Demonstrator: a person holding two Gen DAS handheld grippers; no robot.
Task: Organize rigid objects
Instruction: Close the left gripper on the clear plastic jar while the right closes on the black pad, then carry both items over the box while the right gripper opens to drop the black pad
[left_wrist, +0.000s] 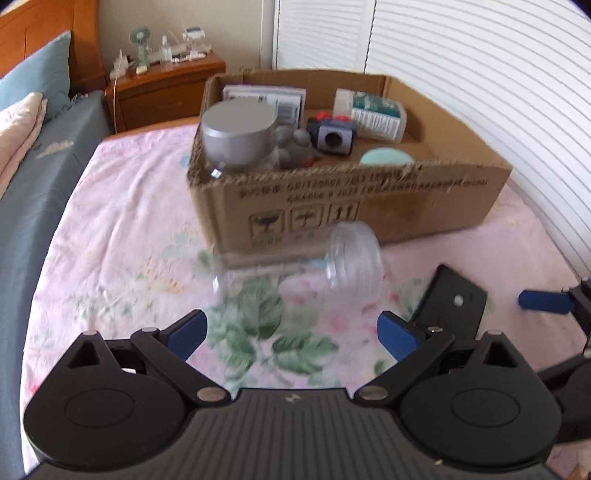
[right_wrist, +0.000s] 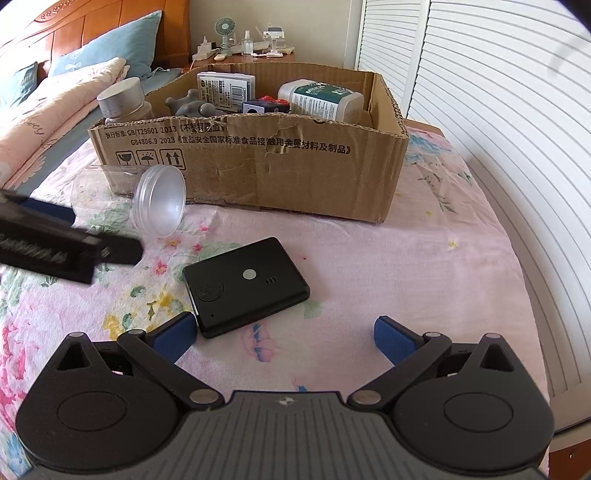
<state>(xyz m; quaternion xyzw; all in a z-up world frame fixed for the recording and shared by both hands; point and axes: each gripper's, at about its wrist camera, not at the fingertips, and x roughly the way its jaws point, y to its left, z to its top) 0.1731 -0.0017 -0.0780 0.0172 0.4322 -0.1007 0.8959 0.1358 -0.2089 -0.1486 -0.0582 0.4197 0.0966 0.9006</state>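
The cardboard box (right_wrist: 258, 166) sits on the bed (right_wrist: 406, 277), and it is where the hard things go. Inside it already are a jar with a silver lid (left_wrist: 240, 134), a white bottle (right_wrist: 319, 99), a flat white packet (right_wrist: 226, 85) and a small dark cube (left_wrist: 332, 138), so I think most of the tidying is done.

Two things are not in the box yet. A clear jar (right_wrist: 147, 199) lies on its side just in front of the box. A flat black gadget (right_wrist: 245, 286) lies near the box too, further out.

The left tongs (left_wrist: 291, 332) are wide apart and hold nothing; the clear jar is just ahead of them. The right tongs (right_wrist: 284, 338) are also wide apart and empty, and one blue pad (right_wrist: 173, 338) is just beside the black gadget; I cannot tell if it touches
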